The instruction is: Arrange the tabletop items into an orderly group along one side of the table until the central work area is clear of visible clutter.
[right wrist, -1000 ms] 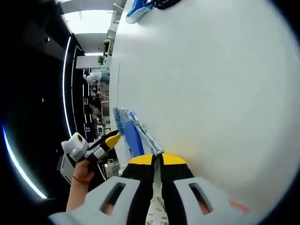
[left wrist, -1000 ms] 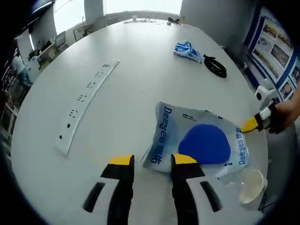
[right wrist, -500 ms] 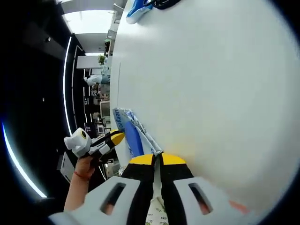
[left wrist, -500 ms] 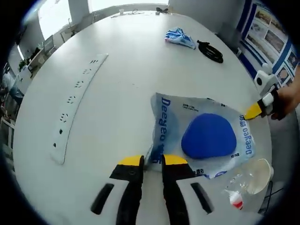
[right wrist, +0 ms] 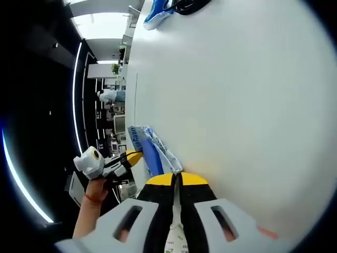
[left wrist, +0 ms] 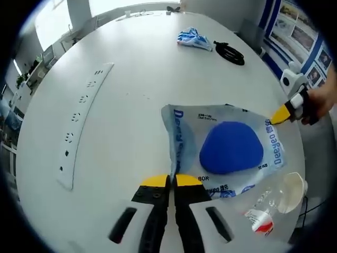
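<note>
A clear plastic bag (left wrist: 226, 153) printed "Deeyeo", with a round blue item inside, lies on the white table (left wrist: 137, 63). My left gripper (left wrist: 171, 180) is shut on the bag's near edge. My right gripper (left wrist: 278, 115) comes in from the right, and its yellow tips pinch the bag's far corner. In the right gripper view the bag (right wrist: 152, 150) runs edge-on from my shut right gripper (right wrist: 176, 179) toward the left gripper (right wrist: 135, 155), which a hand holds.
A long white power strip (left wrist: 79, 121) lies to the left. A blue-and-white packet (left wrist: 194, 38) and a coiled black cable (left wrist: 229, 52) sit far across the table. A clear cup (left wrist: 292, 185) and a clear wrapper with a red label (left wrist: 259, 220) lie near the bag's right end.
My left gripper's jaws went from apart to shut on the bag's near edge. The right gripper has kept its hold on the far corner.
</note>
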### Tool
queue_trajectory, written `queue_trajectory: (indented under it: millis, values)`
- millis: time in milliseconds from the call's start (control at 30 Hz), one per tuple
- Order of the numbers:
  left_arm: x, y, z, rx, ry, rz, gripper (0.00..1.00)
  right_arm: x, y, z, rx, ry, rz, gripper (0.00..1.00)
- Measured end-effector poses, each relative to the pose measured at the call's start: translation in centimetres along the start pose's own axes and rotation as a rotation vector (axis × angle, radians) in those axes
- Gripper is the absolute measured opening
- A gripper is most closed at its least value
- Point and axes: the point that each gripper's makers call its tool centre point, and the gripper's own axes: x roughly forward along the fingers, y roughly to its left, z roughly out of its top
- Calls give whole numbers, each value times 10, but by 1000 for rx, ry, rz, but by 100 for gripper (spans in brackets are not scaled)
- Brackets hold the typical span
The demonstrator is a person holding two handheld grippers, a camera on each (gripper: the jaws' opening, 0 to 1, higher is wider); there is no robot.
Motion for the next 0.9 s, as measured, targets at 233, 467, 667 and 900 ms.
queue_trajectory:
  millis: [233,467,667,900]
  values:
    - [-9,-1,2,-23,-14,2,0,-1,8,8,-41,-1,10,0]
    - [-21,-1,6,-54,-40,11,0,-4,20,18,-105,5,19,0]
    - [-33,-3,12,-86,-66,27,0,-7,30,28,-157,3,27,0]
    - [-46,-6,20,-117,-103,39,0,-13,41,38,-211,-1,42,0]
